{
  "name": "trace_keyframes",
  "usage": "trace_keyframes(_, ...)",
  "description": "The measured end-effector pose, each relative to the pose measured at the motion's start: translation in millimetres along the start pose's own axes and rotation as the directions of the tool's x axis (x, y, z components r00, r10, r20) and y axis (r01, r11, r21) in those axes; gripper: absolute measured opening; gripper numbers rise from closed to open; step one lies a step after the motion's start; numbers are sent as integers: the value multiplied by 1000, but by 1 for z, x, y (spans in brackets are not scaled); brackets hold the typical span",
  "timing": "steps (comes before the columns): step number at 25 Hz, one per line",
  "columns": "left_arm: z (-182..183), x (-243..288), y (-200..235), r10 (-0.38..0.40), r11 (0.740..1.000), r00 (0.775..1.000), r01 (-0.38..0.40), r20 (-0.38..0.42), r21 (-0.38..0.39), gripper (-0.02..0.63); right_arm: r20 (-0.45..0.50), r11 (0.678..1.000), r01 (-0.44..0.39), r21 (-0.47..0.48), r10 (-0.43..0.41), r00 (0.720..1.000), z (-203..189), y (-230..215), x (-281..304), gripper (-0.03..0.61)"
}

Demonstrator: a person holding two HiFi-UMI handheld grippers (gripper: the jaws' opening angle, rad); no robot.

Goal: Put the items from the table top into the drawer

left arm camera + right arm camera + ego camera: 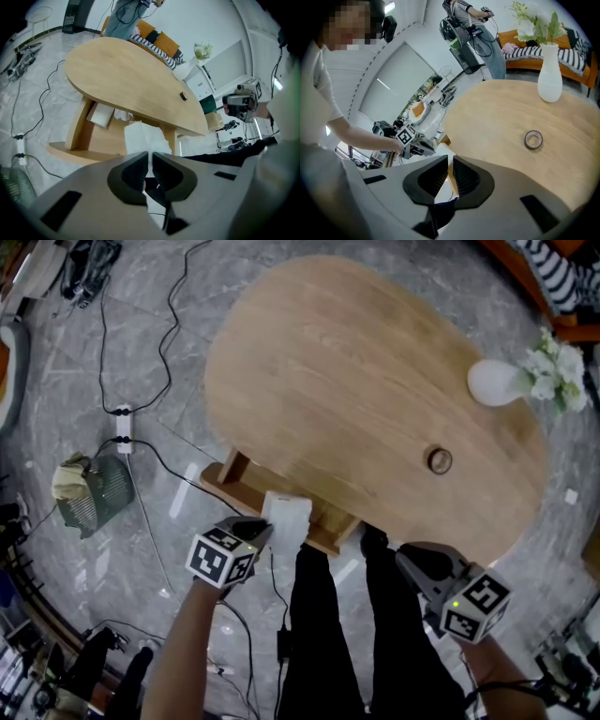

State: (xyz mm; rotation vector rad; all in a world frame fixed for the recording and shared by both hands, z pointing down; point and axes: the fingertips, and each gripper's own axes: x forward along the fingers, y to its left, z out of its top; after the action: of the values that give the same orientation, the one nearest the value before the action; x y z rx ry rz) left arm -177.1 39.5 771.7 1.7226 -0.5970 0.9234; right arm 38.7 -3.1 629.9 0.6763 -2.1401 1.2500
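Observation:
My left gripper [267, 527] [150, 161] is shut on a white paper napkin [289, 516] [142, 138] and holds it over the open wooden drawer [234, 486] [92, 140] under the near edge of the oval table [356, 381]. In the drawer lie a white box [100, 115] and a crumpled white thing [123, 115]. A roll of tape [440, 460] [533, 139] lies on the table top. My right gripper [405, 561] [450, 171] hovers off the table's near edge, jaws close together with nothing between them.
A white vase with flowers [497, 382] [549, 82] stands at the table's far right. The person's black-trousered legs [328, 634] are between the grippers. On the floor to the left are a green wire basket [92, 491], a power strip [123, 423] and cables.

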Motion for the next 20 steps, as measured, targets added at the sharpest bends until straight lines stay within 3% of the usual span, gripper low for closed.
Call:
trace_keyframes(7, 22, 16, 32, -4, 994, 996, 14, -90, 105, 29, -2, 1000, 1, 22, -1, 1000, -1, 7, 16, 51)
trace_keyframes(11, 24, 25, 52, 34, 984, 987, -5, -157, 179, 30, -4, 999, 11, 35, -11, 1000, -3, 8, 23, 51)
trace_keyframes(13, 23, 26, 66, 81, 979, 985, -49, -155, 200, 40, -1, 999, 12, 40, -12, 1000, -2, 10, 27, 51)
trace_keyframes(16, 22, 18, 81, 131, 980, 986, -114, -99, 160, 60, 7, 999, 9, 44, -9, 1000, 1, 14, 32, 51)
trace_keyframes(20, 19, -5, 87, 175, 984, 984, -176, 28, 29, 50, 15, 999, 8, 46, -9, 1000, 5, 19, 36, 51)
